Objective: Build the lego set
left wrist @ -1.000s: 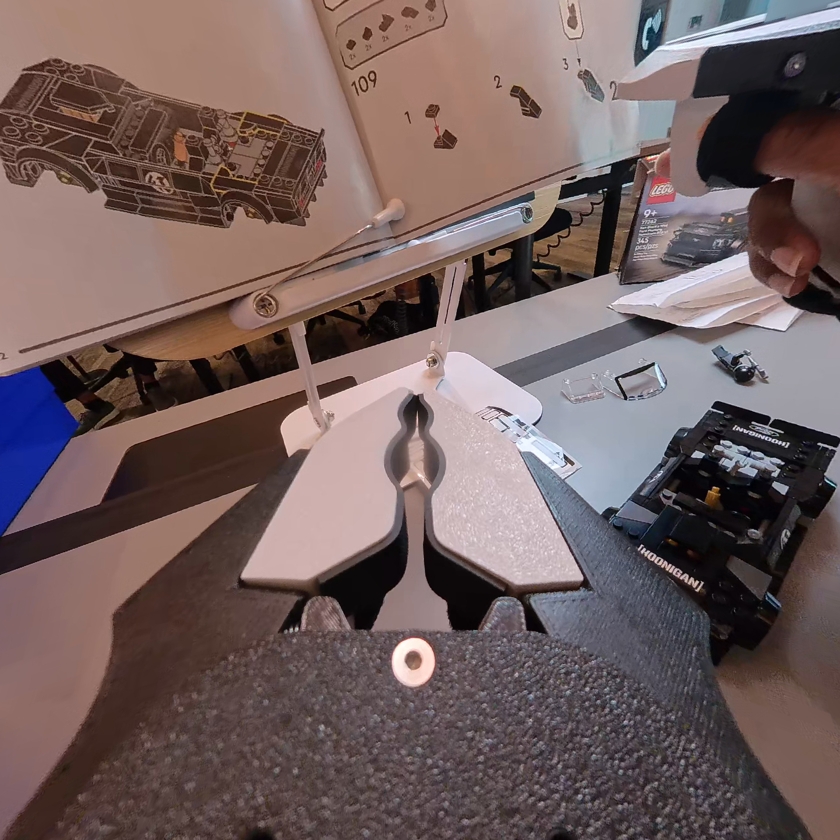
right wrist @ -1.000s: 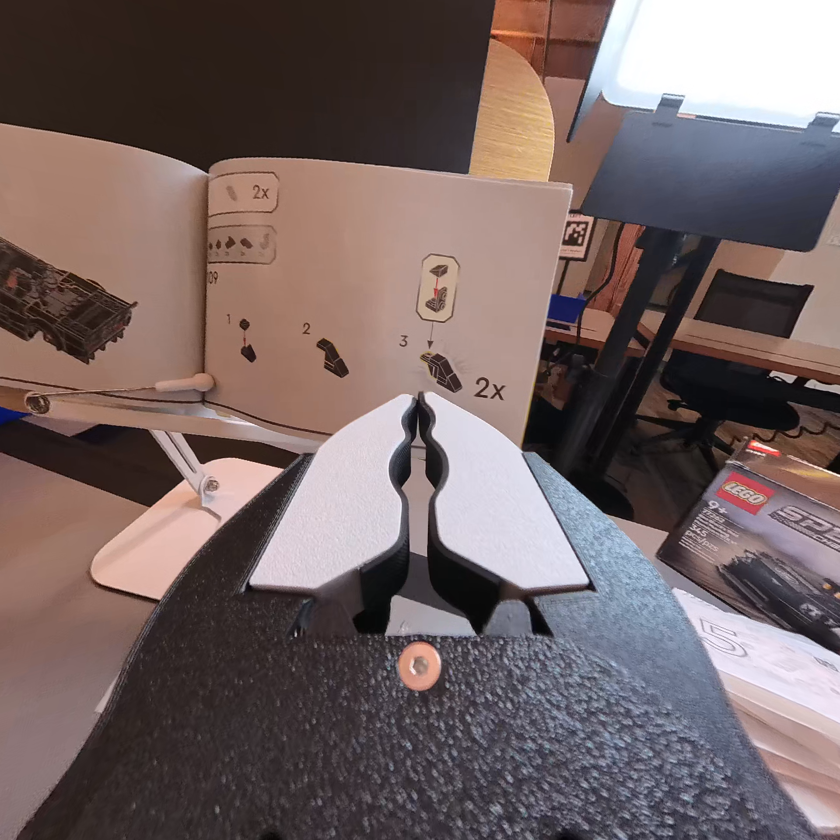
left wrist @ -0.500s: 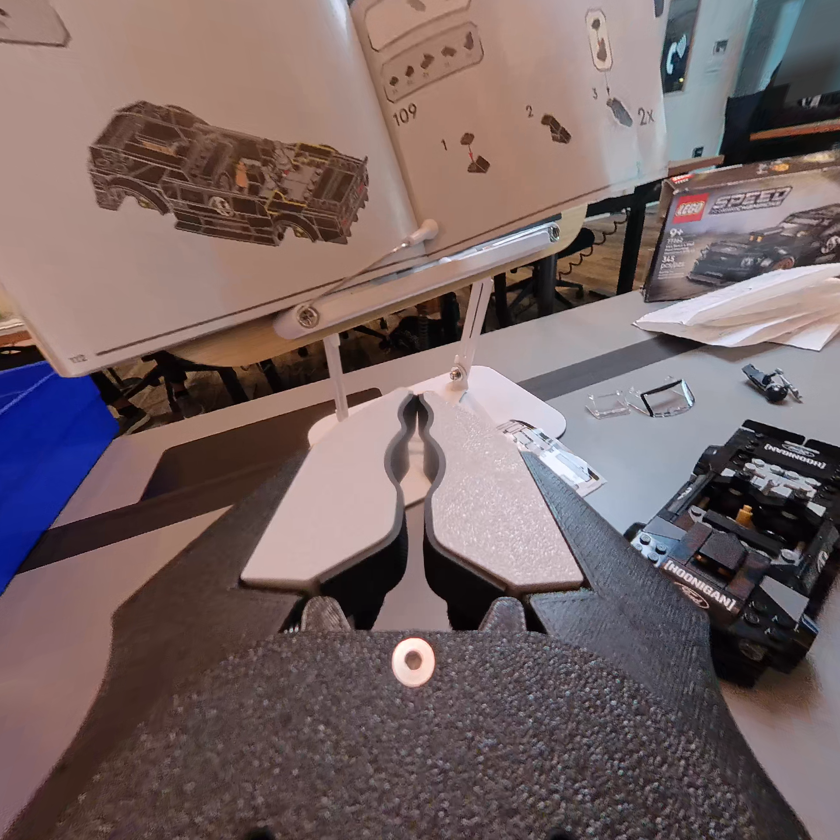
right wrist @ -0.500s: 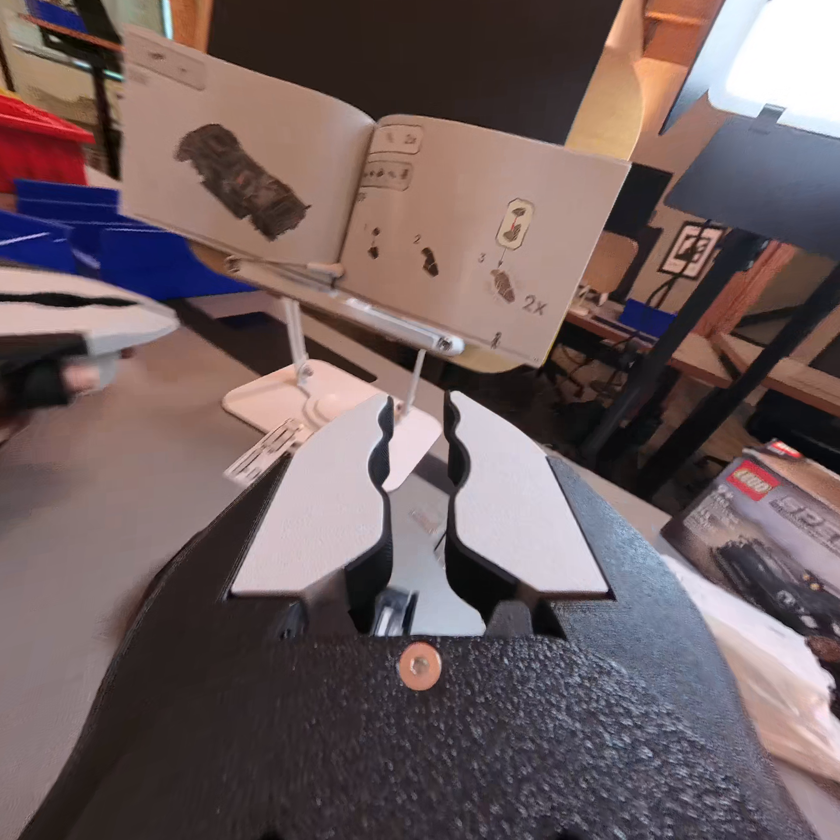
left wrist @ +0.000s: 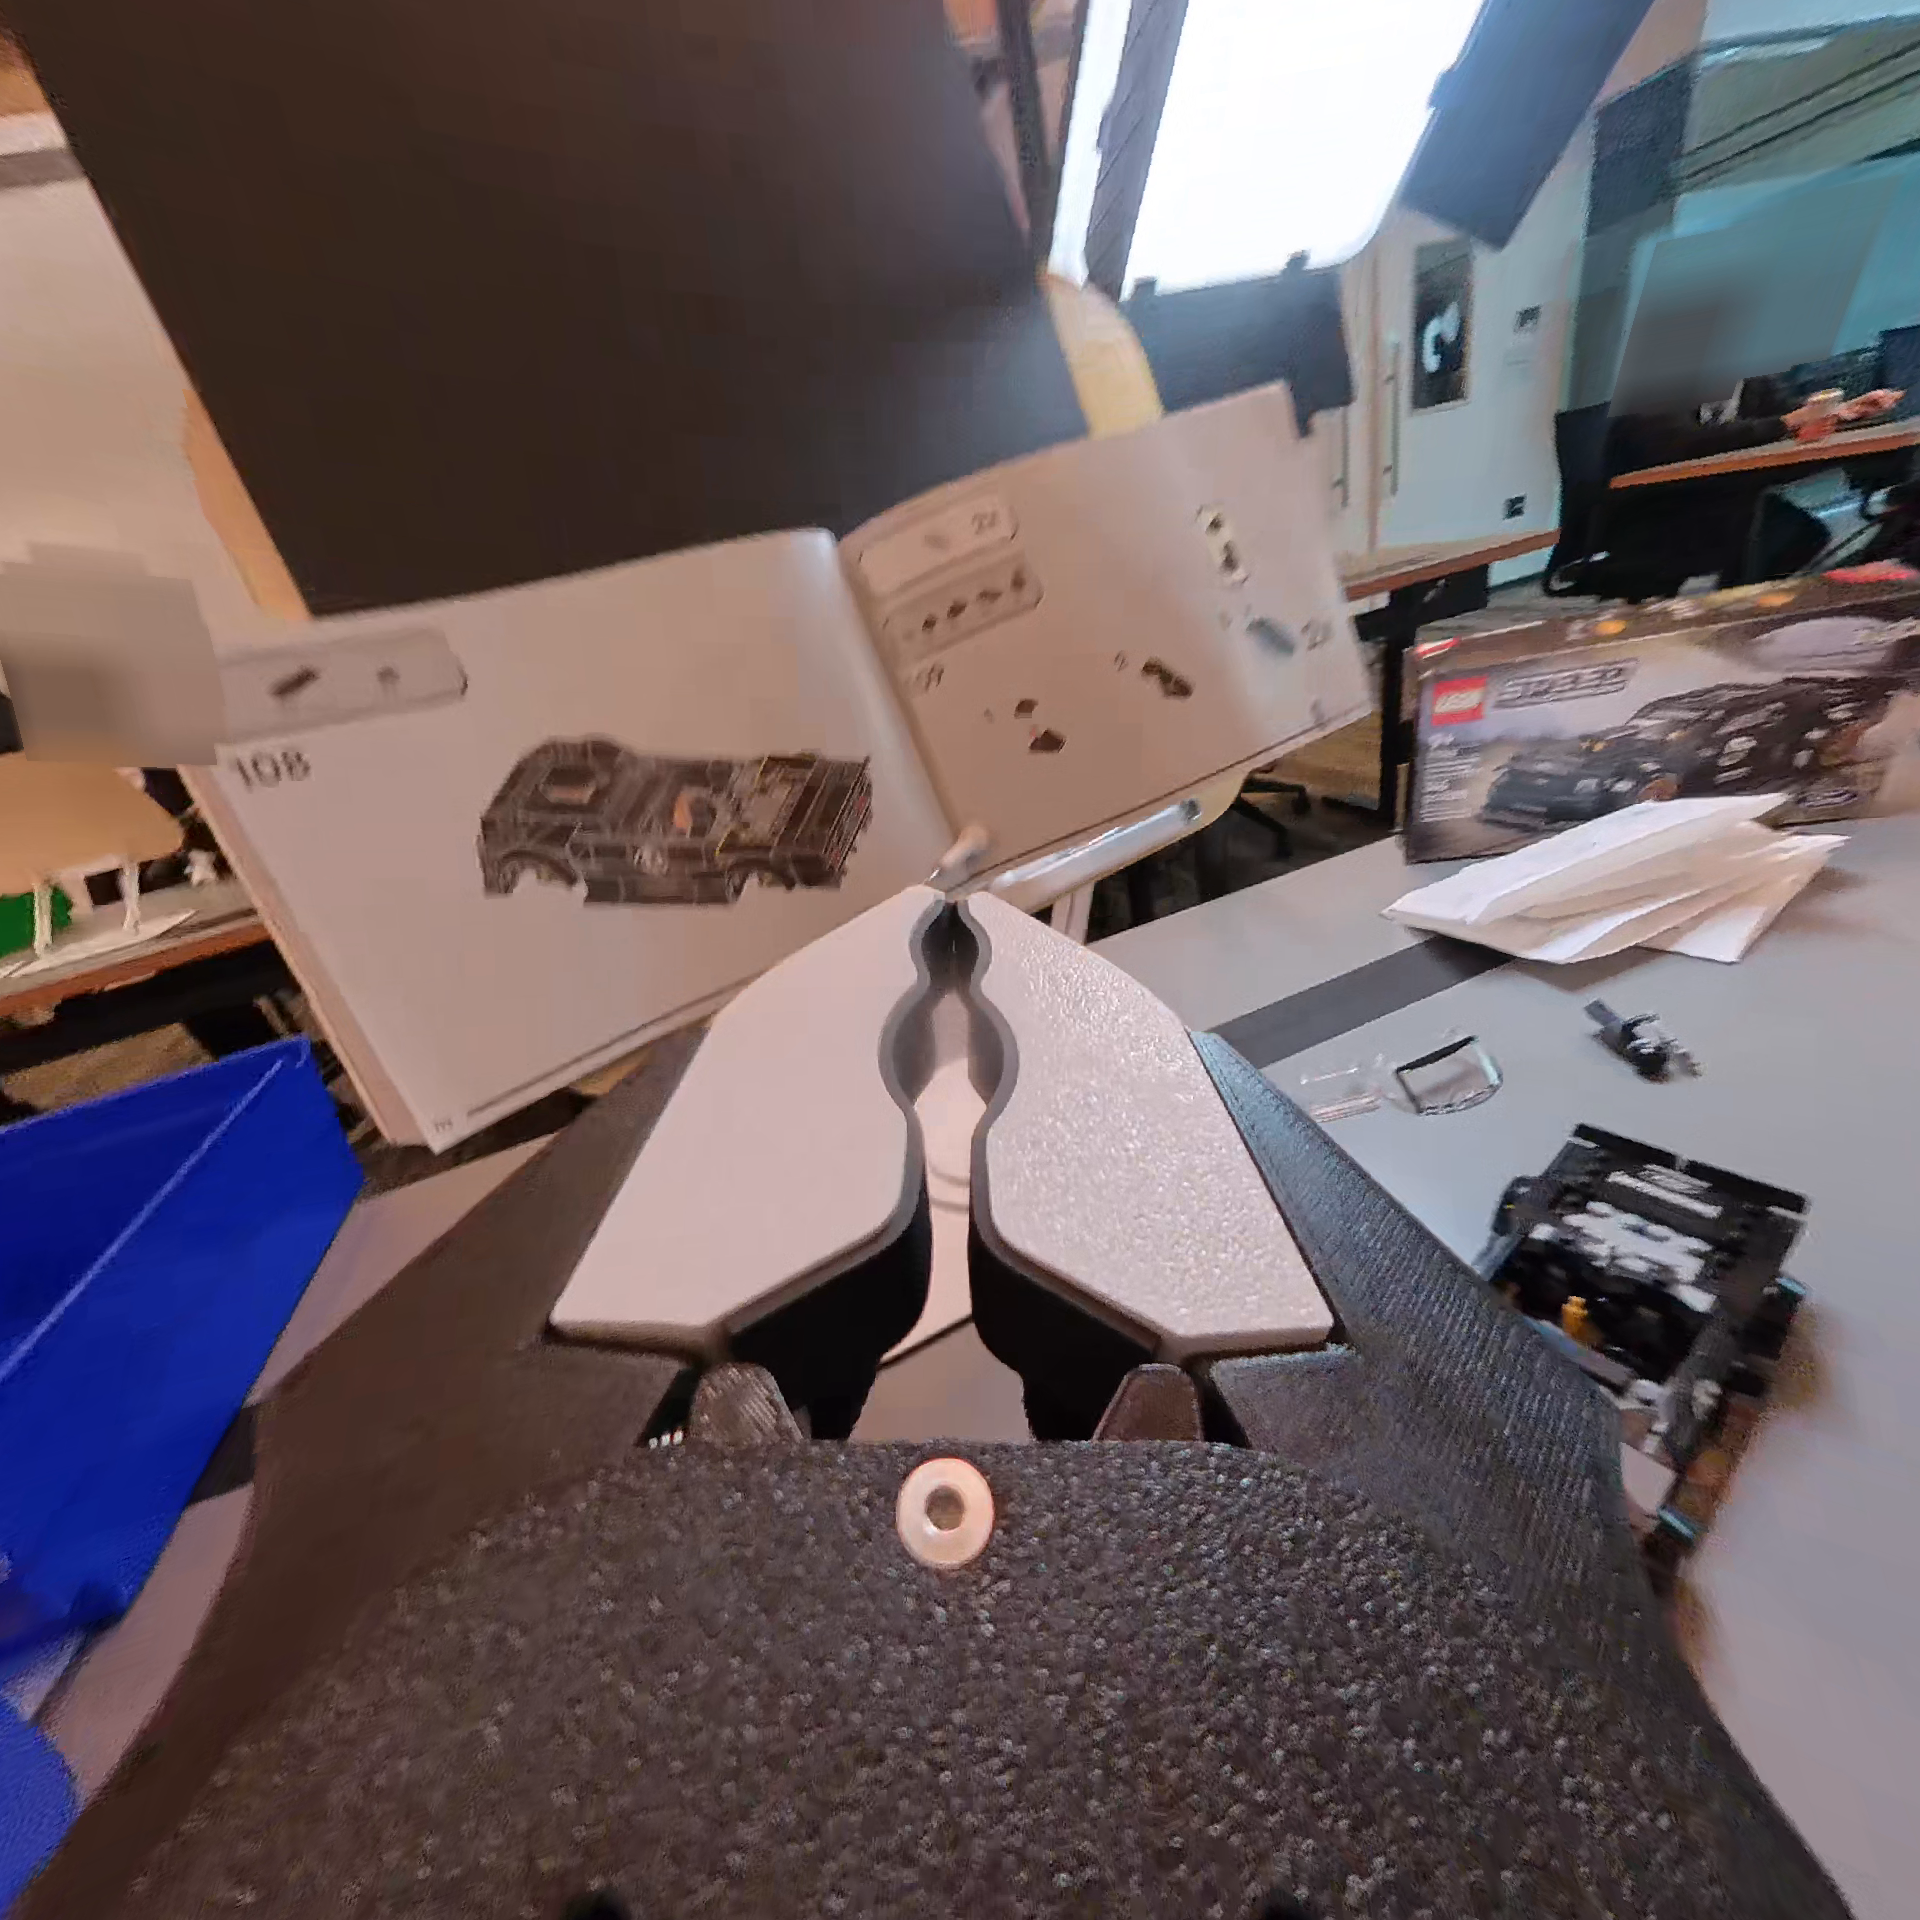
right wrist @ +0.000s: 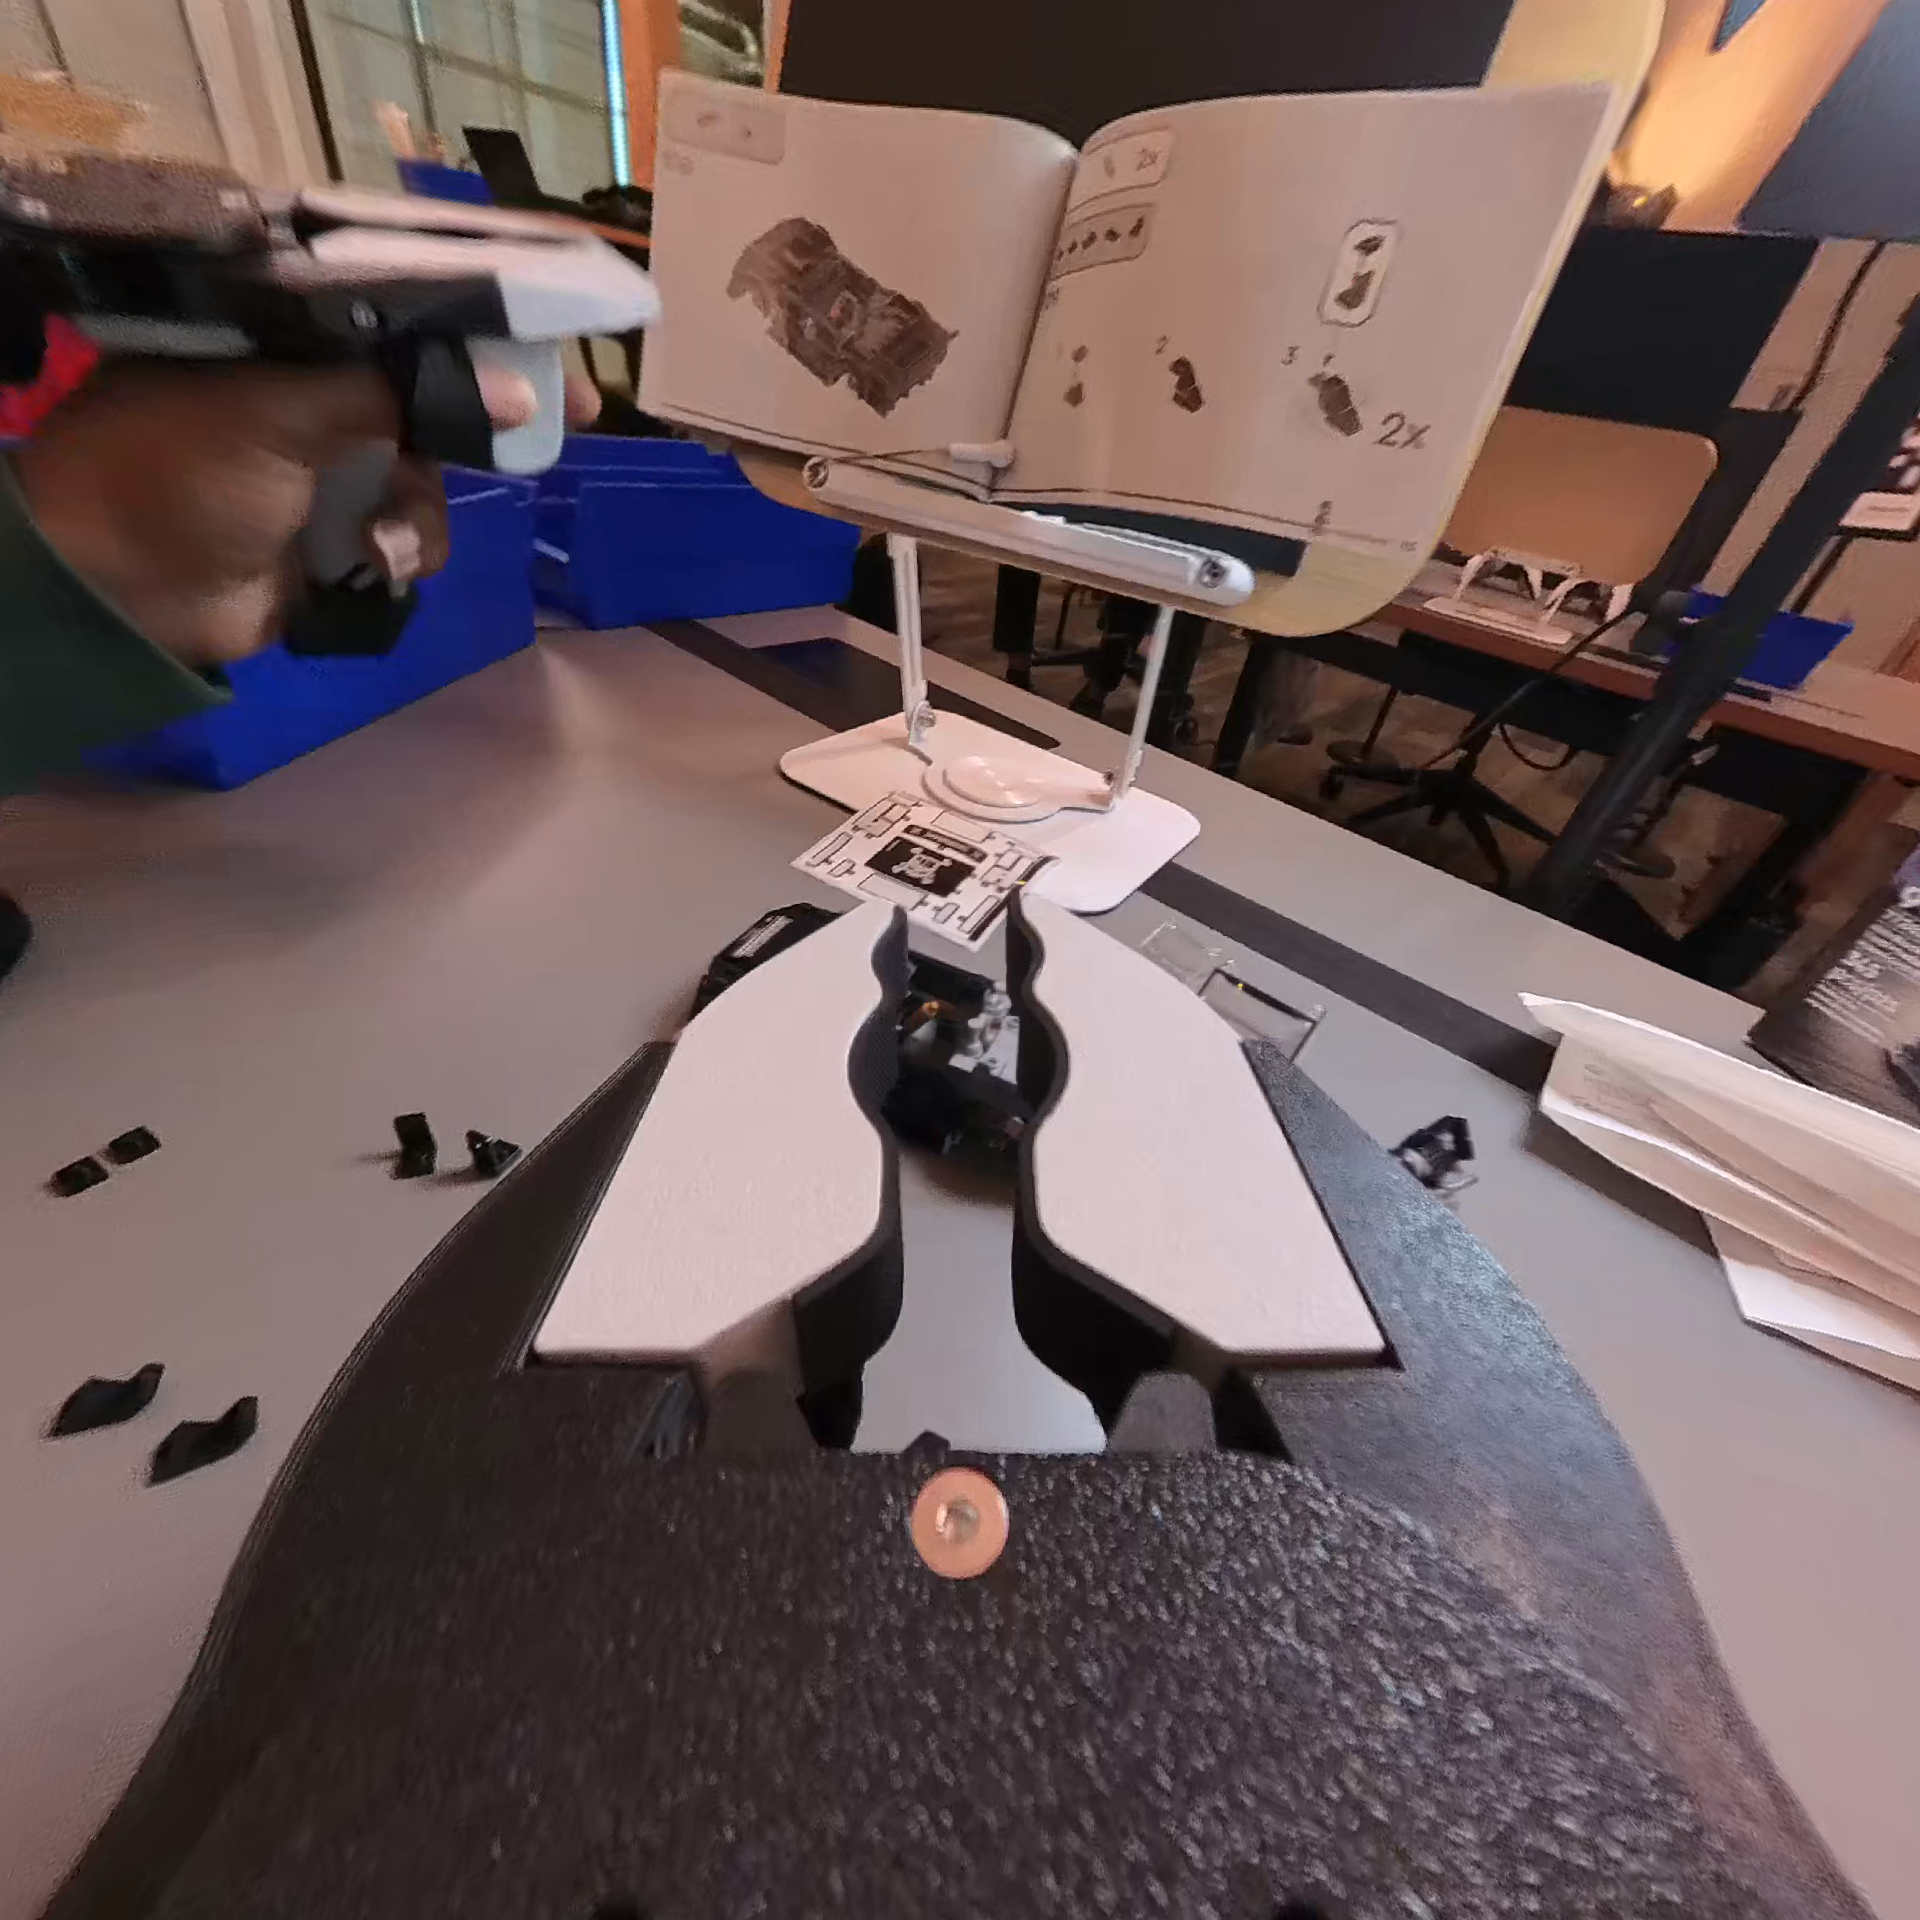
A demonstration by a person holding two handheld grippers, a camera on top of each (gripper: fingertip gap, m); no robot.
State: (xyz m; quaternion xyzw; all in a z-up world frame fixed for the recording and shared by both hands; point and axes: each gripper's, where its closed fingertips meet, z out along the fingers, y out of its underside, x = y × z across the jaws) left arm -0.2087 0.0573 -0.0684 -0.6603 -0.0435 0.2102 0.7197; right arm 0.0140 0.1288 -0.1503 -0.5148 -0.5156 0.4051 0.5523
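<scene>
The partly built black lego car (left wrist: 1652, 1278) sits on the grey table at the right of the left wrist view. In the right wrist view it shows between and just beyond my right fingers, as the car (right wrist: 945, 1081). My right gripper (right wrist: 954, 925) is open and empty, above the car's near end. My left gripper (left wrist: 951, 916) is shut and empty, held in the air pointing at the open instruction booklet (left wrist: 727, 748). It shows at the upper left of the right wrist view (right wrist: 613, 301), held by a hand. Several small black pieces (right wrist: 452, 1143) lie on the table to the left.
The booklet stand's white base (right wrist: 1132, 831) has a sticker sheet (right wrist: 925, 862) in front of it. Clear windscreen pieces (left wrist: 1444, 1075) and a small black part (left wrist: 1642, 1039) lie behind the car. White paper bags (left wrist: 1621, 883) and the set's box (left wrist: 1662, 727) are at right, blue bins (right wrist: 665, 530) at left. My hands' fingertips stand some 25 centimeters from each other.
My right gripper has opened and swung down from the booklet to the car. My left gripper has pulled back and risen away from the stand, still shut.
</scene>
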